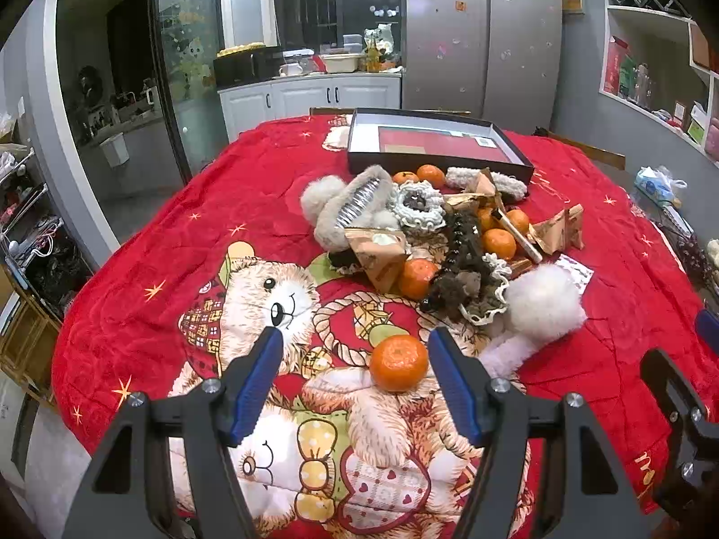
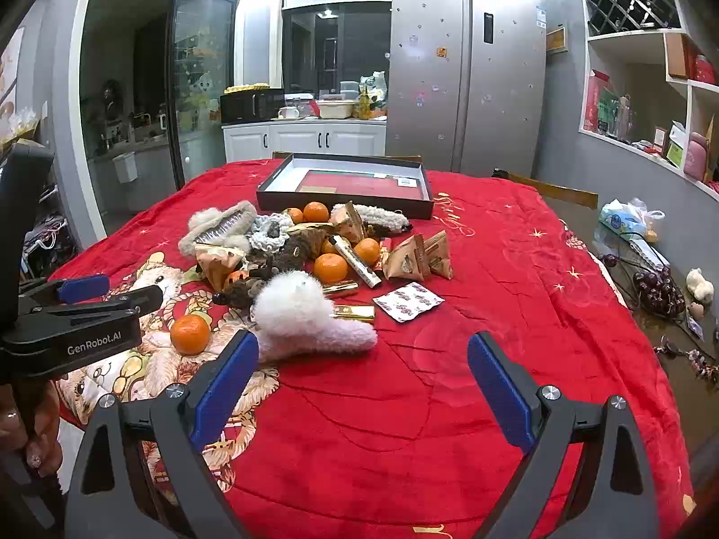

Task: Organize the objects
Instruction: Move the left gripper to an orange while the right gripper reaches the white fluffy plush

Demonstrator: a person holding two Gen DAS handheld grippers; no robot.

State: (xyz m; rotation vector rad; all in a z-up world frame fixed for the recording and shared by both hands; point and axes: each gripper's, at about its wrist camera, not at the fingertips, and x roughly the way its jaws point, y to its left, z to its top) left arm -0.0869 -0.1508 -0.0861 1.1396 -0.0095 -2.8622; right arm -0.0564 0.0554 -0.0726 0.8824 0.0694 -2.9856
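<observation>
The left tongs (image 1: 355,343) are spread wide, and a lone mandarin (image 1: 398,363) sits on the red blanket (image 1: 179,224) between their tips, touching neither. The right tongs (image 2: 363,350) are spread too, just beside the fluffy white hair clip (image 2: 305,314).

the right gripper (image 2: 363,355) hovers with jaws spread wide over the red blanket (image 2: 449,382). a white fluffy clip (image 2: 305,314) lies just ahead-left of it, a lone tangerine (image 2: 190,334) farther left.
</observation>
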